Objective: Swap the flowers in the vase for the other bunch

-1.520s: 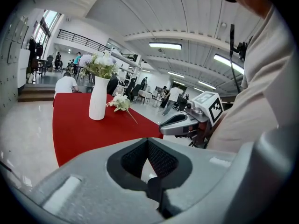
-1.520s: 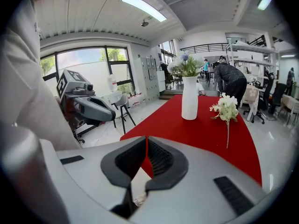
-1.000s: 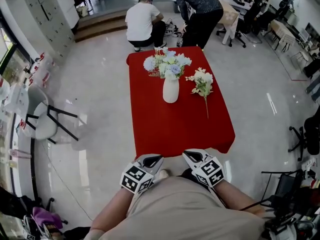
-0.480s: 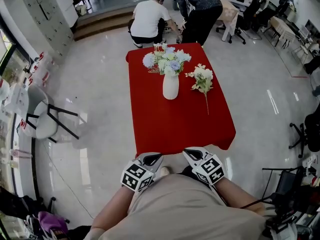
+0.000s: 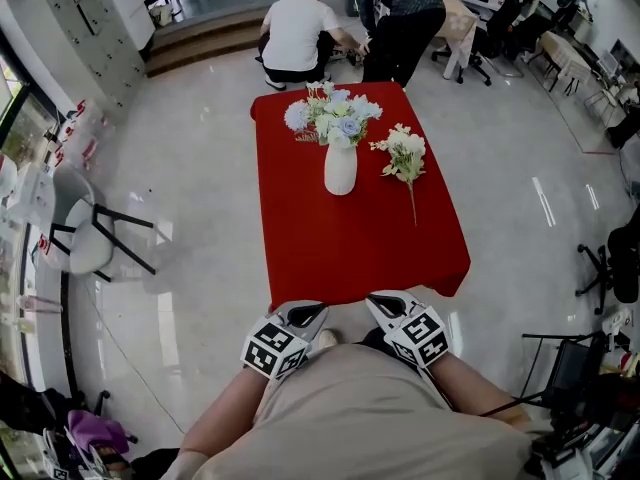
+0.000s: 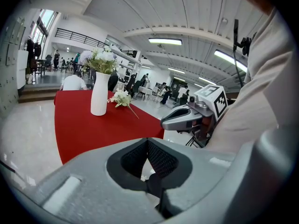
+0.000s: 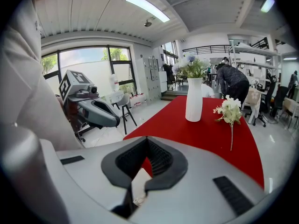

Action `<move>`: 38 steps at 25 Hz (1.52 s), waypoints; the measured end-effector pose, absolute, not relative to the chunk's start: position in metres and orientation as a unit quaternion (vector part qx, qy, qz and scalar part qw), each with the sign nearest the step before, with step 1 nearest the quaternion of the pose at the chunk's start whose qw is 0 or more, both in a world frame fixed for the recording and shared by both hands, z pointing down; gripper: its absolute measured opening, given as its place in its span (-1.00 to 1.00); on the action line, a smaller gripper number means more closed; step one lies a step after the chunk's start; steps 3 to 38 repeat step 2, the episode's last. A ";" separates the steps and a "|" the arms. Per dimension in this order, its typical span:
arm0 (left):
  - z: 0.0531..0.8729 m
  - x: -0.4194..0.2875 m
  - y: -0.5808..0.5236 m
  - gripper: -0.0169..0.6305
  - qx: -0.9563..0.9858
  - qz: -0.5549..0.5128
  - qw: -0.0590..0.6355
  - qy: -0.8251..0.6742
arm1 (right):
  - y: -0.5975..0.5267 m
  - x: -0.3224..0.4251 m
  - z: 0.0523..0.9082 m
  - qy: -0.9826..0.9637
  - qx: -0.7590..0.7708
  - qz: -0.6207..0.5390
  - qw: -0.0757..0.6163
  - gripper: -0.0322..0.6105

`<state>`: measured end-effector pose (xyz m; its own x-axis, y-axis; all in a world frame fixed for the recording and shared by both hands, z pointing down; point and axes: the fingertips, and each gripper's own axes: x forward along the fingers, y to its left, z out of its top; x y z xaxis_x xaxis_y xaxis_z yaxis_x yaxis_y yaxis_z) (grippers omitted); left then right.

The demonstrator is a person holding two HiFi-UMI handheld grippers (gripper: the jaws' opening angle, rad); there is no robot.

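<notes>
A white vase (image 5: 340,168) stands on the red-clothed table (image 5: 330,253) and holds a bouquet of blue and white flowers (image 5: 333,116). To its right a loose white bunch (image 5: 404,156) lies flat on the cloth, stem toward me. My left gripper (image 5: 305,316) and right gripper (image 5: 386,306) are held against my body, short of the table's near edge, both shut and empty. The left gripper view shows the vase (image 6: 99,95), the loose bunch (image 6: 121,98) and the right gripper (image 6: 186,118). In the right gripper view I see the vase (image 7: 194,100), loose bunch (image 7: 229,109) and left gripper (image 7: 97,112).
Behind the table one person in white (image 5: 298,33) crouches and another in dark clothes (image 5: 400,18) bends over. A white chair (image 5: 85,233) stands at the left on the shiny floor. Dark office chairs (image 5: 622,263) and desks line the right side.
Both grippers keep their place, shut. The crouched person in white has shifted slightly right behind the table, and the head view has tipped a little.
</notes>
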<state>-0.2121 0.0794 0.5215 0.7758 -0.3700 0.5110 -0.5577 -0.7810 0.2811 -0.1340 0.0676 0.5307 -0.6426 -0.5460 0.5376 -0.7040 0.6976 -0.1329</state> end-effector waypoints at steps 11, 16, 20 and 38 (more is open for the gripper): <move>0.521 -0.211 0.079 -0.92 0.918 0.219 0.213 -0.252 | 0.067 -0.134 0.530 -0.891 0.351 0.167 0.236 -0.86; 0.521 -0.211 0.079 -0.92 0.918 0.219 0.213 -0.252 | 0.067 -0.134 0.530 -0.891 0.351 0.167 0.236 -0.86; 0.521 -0.211 0.079 -0.92 0.918 0.219 0.213 -0.252 | 0.067 -0.134 0.530 -0.891 0.351 0.167 0.236 -0.86; 0.521 -0.211 0.079 -0.92 0.918 0.219 0.213 -0.252 | 0.067 -0.134 0.530 -0.891 0.351 0.167 0.236 -0.86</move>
